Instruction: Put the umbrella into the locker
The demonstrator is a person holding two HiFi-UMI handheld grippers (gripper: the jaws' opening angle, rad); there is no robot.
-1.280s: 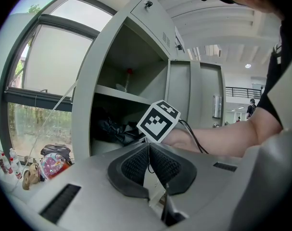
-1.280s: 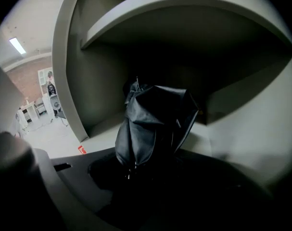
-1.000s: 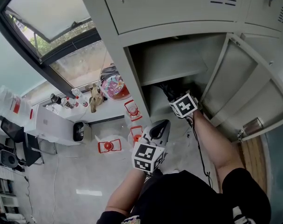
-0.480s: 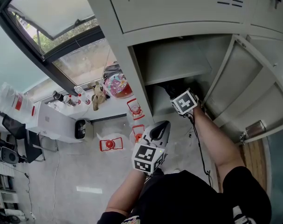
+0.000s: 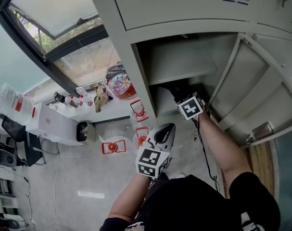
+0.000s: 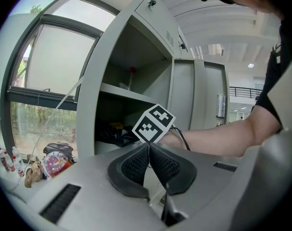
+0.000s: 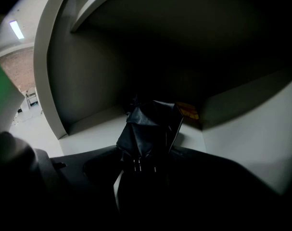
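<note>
Locker (image 5: 136,76), open lower compartment: contains black folded umbrella (image 7: 148,129), grasped in right claw (image 7: 145,171); small yellow item (image 7: 186,110) behind it. Left claw (image 6: 148,148): clenched, empty, outside locker.

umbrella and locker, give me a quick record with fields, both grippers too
umbrella: black, folded, inside the locker, below the shelf
locker: door open, shelf across it
right gripper: inside the locker, jaws closed on the umbrella
left gripper: outside the locker, jaws together, empty
behind umbrella: yellow thing, kind unclear
task: umbrella in, not yet let go
</note>
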